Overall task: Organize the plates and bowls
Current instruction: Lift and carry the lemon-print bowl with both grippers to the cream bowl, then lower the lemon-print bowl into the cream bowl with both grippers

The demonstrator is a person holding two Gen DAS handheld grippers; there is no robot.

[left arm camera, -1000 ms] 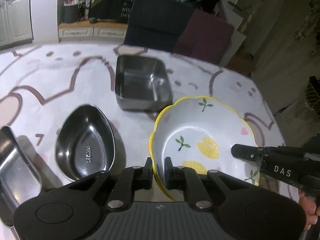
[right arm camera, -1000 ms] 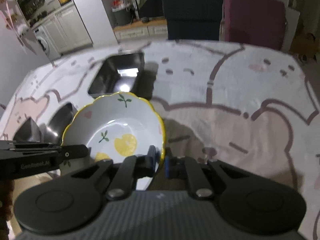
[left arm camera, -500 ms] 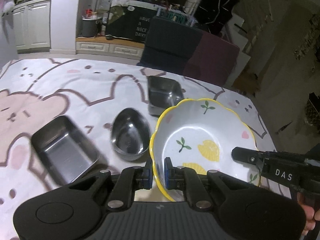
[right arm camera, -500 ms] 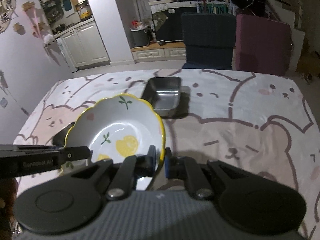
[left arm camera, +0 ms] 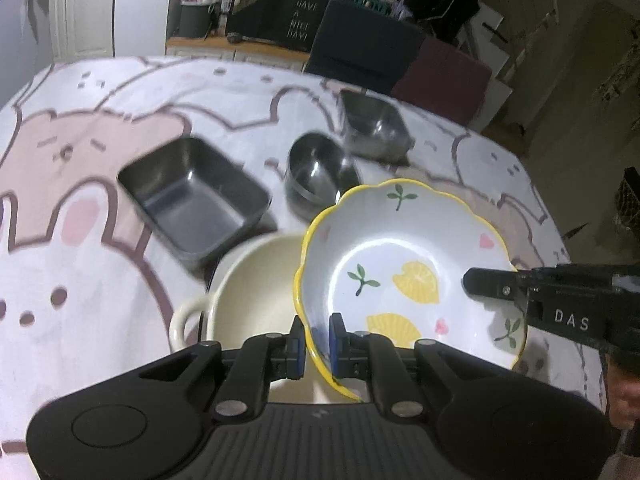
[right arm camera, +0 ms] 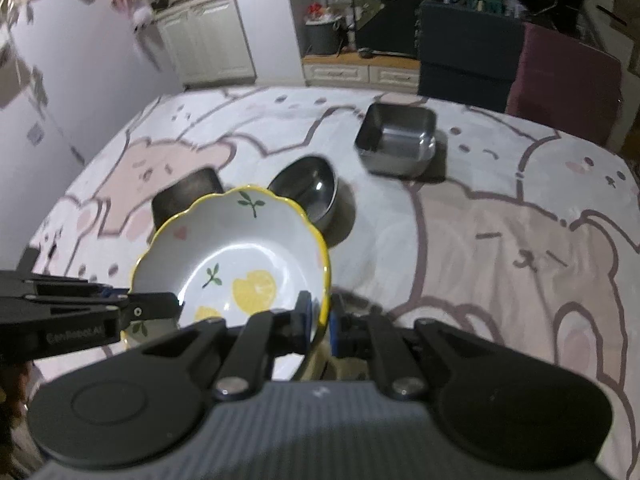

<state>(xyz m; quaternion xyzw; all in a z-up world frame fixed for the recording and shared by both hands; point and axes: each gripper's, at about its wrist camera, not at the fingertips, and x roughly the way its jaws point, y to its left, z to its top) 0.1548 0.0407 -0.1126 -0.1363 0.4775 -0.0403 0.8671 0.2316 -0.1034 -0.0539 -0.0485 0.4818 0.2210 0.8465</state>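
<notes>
Ceramic lemon bowl (left arm camera: 404,280) was pinched at opposite rims by left gripper (left arm camera: 316,340) and right gripper (right arm camera: 320,320); keep it level, lower centred into cream bowl (left arm camera: 256,280).

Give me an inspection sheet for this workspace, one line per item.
Surface: table under a bear-print cloth.
Job's things: lemon bowl held up off the cloth; cream handled bowl beneath its left side; oval steel bowl; rectangular steel tray; square steel container.
Clutter: nothing seen.
Grippers: left gripper and right gripper each shut on the lemon bowl's rim, on opposite sides.
Cables: nothing seen.
Surroundings: dark chair and maroon chair at the far edge; white cabinets.
</notes>
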